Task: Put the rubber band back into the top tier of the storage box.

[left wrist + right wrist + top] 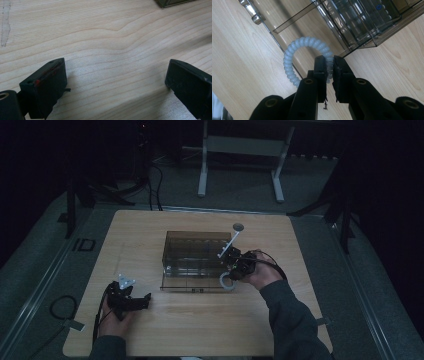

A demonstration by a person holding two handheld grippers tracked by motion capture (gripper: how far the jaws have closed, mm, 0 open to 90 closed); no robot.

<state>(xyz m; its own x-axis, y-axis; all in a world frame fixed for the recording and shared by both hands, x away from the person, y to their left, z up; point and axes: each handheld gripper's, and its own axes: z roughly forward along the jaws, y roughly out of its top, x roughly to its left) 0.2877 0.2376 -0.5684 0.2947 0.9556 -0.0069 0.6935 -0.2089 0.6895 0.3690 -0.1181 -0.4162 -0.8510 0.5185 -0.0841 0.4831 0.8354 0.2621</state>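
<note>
Black jaws of the right gripper point(330, 65) are pinched nearly together on a pale, translucent coil ring point(298, 53) — a spiral hair-tie-like loop of ribbed plastic. The jaws grip one side of the loop, and the rest of it arcs up and away to the left in the right gripper view, hanging over the light wooden table point(242, 62) and the front edge of a smoky clear plastic organizer box point(362, 20). In the high view the right gripper point(234, 268) sits at the box's point(192, 255) near right corner, held by the person's right hand point(262, 272), with the coil ring point(227, 282) showing as a small white loop just below the jaws, beside the box's low front tray. A grey plate on a thin white arm point(231, 240) rises from this gripper toward the far side of the table.

The left gripper point(116, 75) has its jaws spread wide apart with nothing between them — bare wood grain lies under the gap, and a corner of the box point(172, 3) shows at the top right of the left gripper view. In the high view the left gripper point(145, 300) rests low over the table's point(200, 330) near left part, well apart from the box, held by the left hand point(116, 317), its grey three-cornered plate point(126, 281) on top.
</note>
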